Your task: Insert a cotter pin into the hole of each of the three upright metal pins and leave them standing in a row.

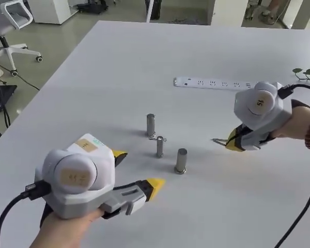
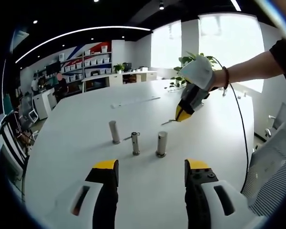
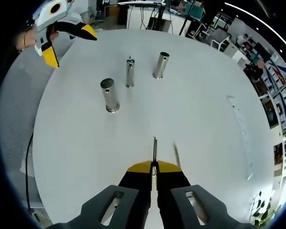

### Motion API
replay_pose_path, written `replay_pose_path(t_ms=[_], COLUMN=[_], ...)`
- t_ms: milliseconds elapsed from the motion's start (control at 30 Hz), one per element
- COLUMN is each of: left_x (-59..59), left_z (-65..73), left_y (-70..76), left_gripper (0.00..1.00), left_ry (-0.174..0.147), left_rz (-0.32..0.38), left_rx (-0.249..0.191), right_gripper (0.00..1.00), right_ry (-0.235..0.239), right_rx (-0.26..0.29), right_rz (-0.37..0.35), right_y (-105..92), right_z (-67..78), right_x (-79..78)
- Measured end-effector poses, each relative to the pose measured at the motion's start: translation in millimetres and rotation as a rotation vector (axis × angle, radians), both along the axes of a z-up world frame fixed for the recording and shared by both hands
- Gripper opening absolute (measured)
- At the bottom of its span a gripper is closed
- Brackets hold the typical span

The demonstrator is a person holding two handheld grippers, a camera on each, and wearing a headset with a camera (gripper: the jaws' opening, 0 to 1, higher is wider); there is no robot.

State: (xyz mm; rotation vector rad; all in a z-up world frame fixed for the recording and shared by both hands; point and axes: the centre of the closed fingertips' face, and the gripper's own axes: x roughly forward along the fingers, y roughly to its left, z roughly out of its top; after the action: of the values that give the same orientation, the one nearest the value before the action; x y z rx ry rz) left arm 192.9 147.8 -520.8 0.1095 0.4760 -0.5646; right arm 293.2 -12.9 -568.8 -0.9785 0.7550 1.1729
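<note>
Three upright metal pins stand in a slanted row on the white table: a far pin [image 1: 151, 125], a thinner middle pin [image 1: 159, 146] and a near pin [image 1: 181, 160]. A cotter pin [image 1: 157, 138] sits through the middle pin's top. My left gripper [image 1: 138, 169] is open and holds nothing, low and left of the row, and looks at the pins [image 2: 135, 143]. To the right of the row, my right gripper [image 1: 231, 142] is shut on a cotter pin [image 1: 218, 140]. That cotter pin [image 3: 154, 150] points toward the pins [image 3: 109, 95] from between the right gripper's [image 3: 154, 166] yellow tips.
A white power strip [image 1: 214, 83] lies on the table behind the pins. A plant's leaves [image 1: 307, 71] show at the right edge. An office chair [image 1: 10, 20] stands on the floor to the far left. Cables trail from both grippers.
</note>
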Motion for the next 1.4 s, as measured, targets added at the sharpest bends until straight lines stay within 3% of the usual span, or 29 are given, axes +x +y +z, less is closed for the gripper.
replay_pose_path(t_ms=[333, 433, 833, 900, 1200, 1400], left_x=[2.8, 3.6, 5.5, 3.7, -2.2, -3.5], left_z=[6.5, 7.8, 1.7, -0.1, -0.7, 2.4], left_y=[-14.2, -18.6, -35.6, -40.3, -54.7, -63.0], left_gripper=[0.44, 0.42, 0.32, 0.26, 0.18, 0.14], left_ry=[0.024, 0.034, 0.115, 0.139, 0.175, 0.202], left_rz=[-0.047, -0.064, -0.1, -0.114, -0.15, -0.157], left_rx=[-0.058, -0.072, -0.145, -0.157, -0.199, -0.27], right_gripper=[0.0, 0.0, 0.0, 0.0, 0.0, 0.0], right_ry=[-0.044, -0.058, -0.063, -0.064, -0.073, -0.076], right_rx=[0.051, 0.068, 0.122, 0.136, 0.16, 0.172], right_rz=[0.096, 0.13, 0.226, 0.243, 0.312, 0.362], right_y=[19.1, 25.8, 51.9, 57.5, 71.4, 79.3], right_z=[18.7, 21.5, 27.2, 29.2, 35.1, 38.8], right_x=[-30.3, -30.9, -64.1, -69.5, -86.0, -96.3])
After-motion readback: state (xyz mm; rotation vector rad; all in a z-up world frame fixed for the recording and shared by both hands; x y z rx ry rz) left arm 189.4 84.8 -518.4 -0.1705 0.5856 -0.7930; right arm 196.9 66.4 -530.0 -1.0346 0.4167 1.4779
